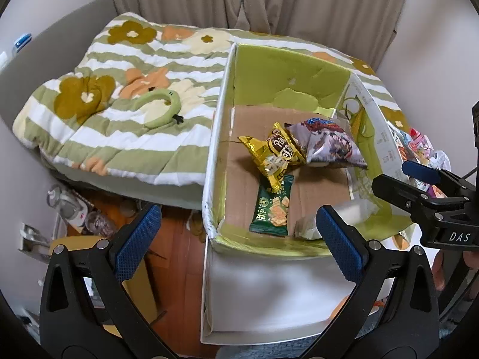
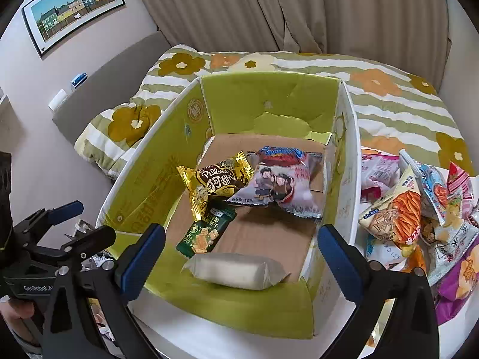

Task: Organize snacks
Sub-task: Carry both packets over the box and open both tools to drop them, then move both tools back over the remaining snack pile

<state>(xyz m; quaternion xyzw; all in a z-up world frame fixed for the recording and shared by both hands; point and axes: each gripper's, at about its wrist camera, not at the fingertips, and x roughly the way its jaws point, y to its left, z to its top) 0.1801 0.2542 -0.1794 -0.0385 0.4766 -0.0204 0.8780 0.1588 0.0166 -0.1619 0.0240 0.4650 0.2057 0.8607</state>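
An open cardboard box (image 2: pixel 269 104) with green inner flaps sits in front of a bed covered by a flowered, striped quilt (image 1: pixel 119 113), beige curtains (image 2: pixel 239 9) hanging behind. Four snacks lie on the box's brown floor: a gold packet (image 2: pixel 220 179) and a pale grey bag with cartoon figures (image 2: pixel 281 185) side by side toward the back and touching, a dark green cracker packet (image 2: pixel 205 233) partly tucked under the gold one, and a plain whitish packet (image 2: pixel 236 270) alone at the near end, just in front of the right hand-held gripper (image 2: pixel 241 257). That gripper stands wide, its blue pads either side of the whitish packet in the view but not pressing on it; nothing is held. The left hand-held gripper (image 1: pixel 239 239) hangs over the box's near left corner, also spread wide and empty. Outside the box, beside its right wall, a heap of loose snack bags (image 2: pixel 419 215) is piled together, pink, white, orange and purple wrappers overlapping. A green ring-shaped plush (image 1: pixel 161 107) rests on the quilt, and a framed picture (image 2: pixel 74 9) hangs on the wall.
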